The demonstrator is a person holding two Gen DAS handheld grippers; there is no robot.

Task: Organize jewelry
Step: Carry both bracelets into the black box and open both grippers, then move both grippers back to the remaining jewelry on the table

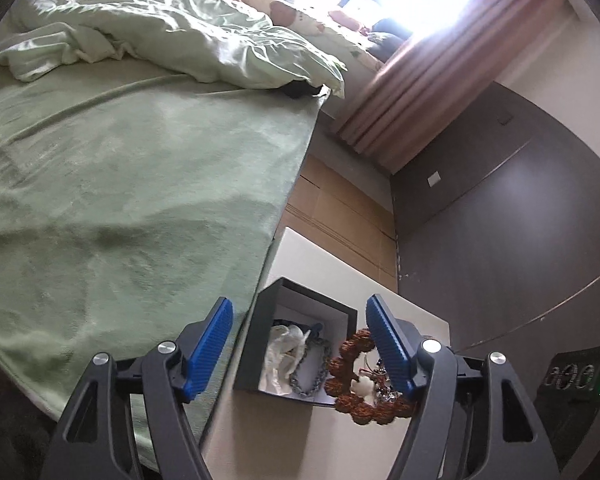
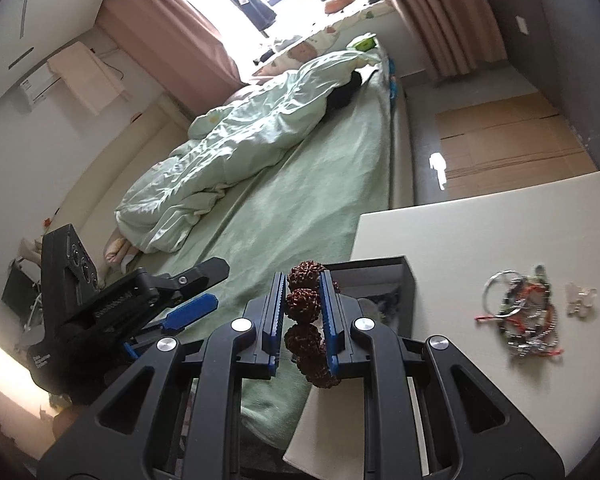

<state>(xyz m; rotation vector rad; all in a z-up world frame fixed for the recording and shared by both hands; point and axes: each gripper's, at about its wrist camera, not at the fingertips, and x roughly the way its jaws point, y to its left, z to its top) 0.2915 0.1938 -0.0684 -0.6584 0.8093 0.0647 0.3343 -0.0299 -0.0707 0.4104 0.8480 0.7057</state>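
White table (image 2: 480, 232): black box (image 1: 256, 344) holds chain (image 1: 312, 368), white cloth (image 1: 280, 354).

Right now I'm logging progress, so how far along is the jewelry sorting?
Partly done. A grey chain already lies in the black box. In hand: the right gripper is shut on the brown bead bracelet, near the box. The left gripper is open, holding nothing. Left: the tangle of bracelets and a pale charm on the white table.
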